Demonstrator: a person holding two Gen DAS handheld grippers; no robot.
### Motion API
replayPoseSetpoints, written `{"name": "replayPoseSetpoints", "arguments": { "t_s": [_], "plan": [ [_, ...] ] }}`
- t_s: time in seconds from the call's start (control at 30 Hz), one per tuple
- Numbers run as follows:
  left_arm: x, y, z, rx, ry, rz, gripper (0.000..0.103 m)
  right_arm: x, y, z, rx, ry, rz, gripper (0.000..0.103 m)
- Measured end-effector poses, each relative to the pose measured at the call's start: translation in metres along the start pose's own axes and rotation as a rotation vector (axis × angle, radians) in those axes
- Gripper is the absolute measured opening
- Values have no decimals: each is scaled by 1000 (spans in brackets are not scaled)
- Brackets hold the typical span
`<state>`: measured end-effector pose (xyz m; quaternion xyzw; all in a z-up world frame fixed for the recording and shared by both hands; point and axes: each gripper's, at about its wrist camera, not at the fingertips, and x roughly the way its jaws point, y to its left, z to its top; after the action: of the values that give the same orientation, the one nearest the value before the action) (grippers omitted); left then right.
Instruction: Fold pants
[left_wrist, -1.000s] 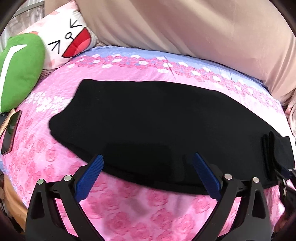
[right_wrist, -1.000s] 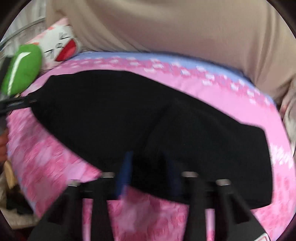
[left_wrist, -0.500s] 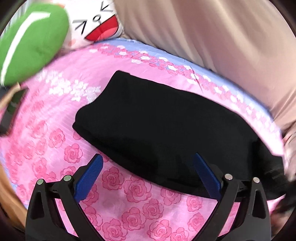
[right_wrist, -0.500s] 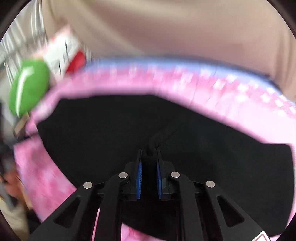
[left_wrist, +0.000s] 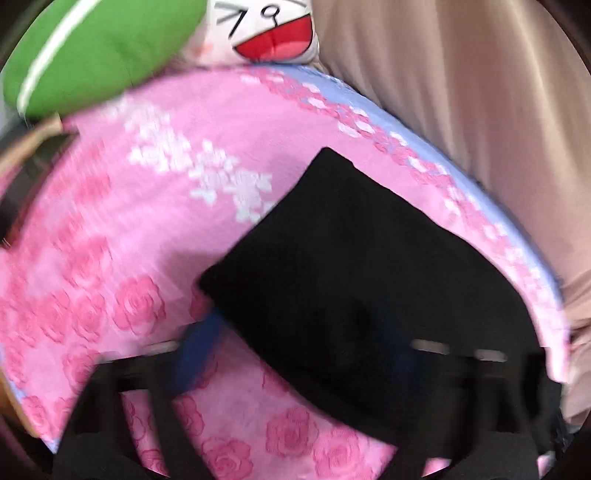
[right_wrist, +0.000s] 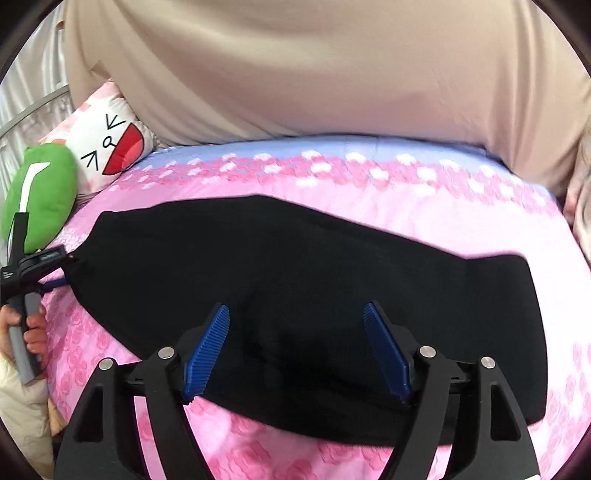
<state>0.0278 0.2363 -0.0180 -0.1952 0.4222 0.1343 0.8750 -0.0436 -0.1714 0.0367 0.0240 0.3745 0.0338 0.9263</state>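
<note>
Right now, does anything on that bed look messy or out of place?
Nothing stands out. The black pants lie flat and smooth as one long strip on the pink bedspread, with the green cushion and cartoon-face pillow off to the side.

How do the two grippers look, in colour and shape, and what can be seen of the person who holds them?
The right gripper has black, triangular cut-out arms with silver pivot bolts and blue ribbed fingers. The left gripper looks the same, black with blue pads, though its own view is blurred. From the right wrist view, a bare hand grips its grey handle; a cream sleeve shows below.
</note>
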Motion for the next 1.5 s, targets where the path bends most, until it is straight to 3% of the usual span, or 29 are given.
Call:
{"name": "replayPoseSetpoints", "arguments": {
  "t_s": [0.03,0.1,0.27,0.37,0.43,0.53,0.57,0.6,0.7,0.77,0.83,0.93,1.0,1.13,1.27,1.33,1.4,1.47,1.5],
  "plan": [
    [-3,-6,2,14,-11,-4,15,-1,-5,-3,10,3,-8,75],
    [-23,-27,9,51,-45,-40,12,-4,-16,-9,33,0,-22,82],
    [-96,-133,-4,305,-150,-213,13,-10,-50,-18,139,-14,-10,82],
    [-101,-207,-51,491,-84,-308,32,-13,-72,-22,201,-18,0,82],
    [-84,-238,-82,572,-1,-332,65,-16,-80,-25,214,-15,-6,82],
    [-75,-259,-119,636,7,-271,69,-25,-93,-29,229,-17,-23,82],
    [-78,-258,-122,642,-1,-268,74,-28,-96,-30,229,-19,-26,82],
    [-82,-256,-123,642,-8,-263,88,-31,-100,-31,228,-23,-31,82],
    [-103,-231,-111,613,-71,-238,91,-34,-103,-26,225,-21,-19,82],
    [-115,-203,-96,563,-130,-185,94,-33,-96,-16,222,-30,39,82],
    [-120,-179,-80,495,-156,-137,97,-27,-76,2,199,-31,170,82],
    [-111,-144,-63,408,-149,-53,97,-3,-31,30,127,19,330,86],
    [-103,-123,-57,373,-125,-24,97,23,3,46,76,70,375,86],
    [-95,-96,-55,358,-115,36,97,80,53,66,31,195,391,86],
    [-86,-75,-49,347,-93,62,97,123,72,62,25,284,323,87],
    [-81,-65,-47,340,-81,69,97,121,88,58,-29,242,292,65],
    [-77,-60,-48,337,-69,77,97,116,100,59,-66,225,262,33],
    [-72,-56,-48,329,-56,82,97,107,108,65,-66,210,305,16],
    [-70,-54,-47,325,-50,83,97,103,111,68,-64,206,316,15]
  ]
}}
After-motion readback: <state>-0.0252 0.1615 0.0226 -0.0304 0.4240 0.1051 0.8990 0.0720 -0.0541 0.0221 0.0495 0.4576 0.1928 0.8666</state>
